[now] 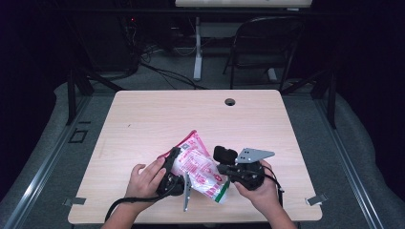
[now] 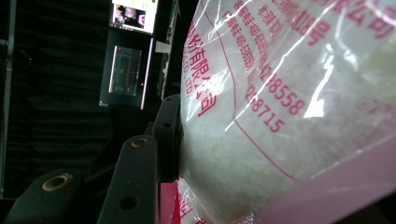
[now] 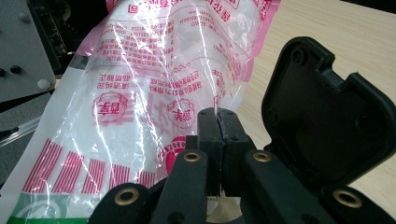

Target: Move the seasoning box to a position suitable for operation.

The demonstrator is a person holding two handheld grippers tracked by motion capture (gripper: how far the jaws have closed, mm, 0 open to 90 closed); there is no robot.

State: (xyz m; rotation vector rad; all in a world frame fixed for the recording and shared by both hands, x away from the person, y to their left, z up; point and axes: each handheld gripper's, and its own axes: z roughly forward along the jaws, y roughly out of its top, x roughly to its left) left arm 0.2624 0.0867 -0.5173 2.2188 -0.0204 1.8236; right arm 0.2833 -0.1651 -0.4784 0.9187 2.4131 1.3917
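A clear plastic bag (image 1: pixel 198 167) of white grains, printed in pink and red with a green bottom corner, hangs tilted just above the table's front middle, held between both grippers. My left gripper (image 1: pixel 173 161) grips its left side. In the left gripper view one black finger (image 2: pixel 167 135) presses into the bulging bag (image 2: pixel 280 116), and the other jaw is hidden behind it. My right gripper (image 1: pixel 221 168) is at the bag's right edge. In the right gripper view its jaws (image 3: pixel 217 114) are shut tight on a thin fold of the bag's film (image 3: pixel 154 79).
The light wooden table (image 1: pixel 143 119) has a cable hole (image 1: pixel 230 101) near its far edge. A black rounded housing (image 3: pixel 322 126) sits just right of the right gripper's jaws. A folding chair (image 1: pixel 267 43) and a desk leg stand on the floor behind the table.
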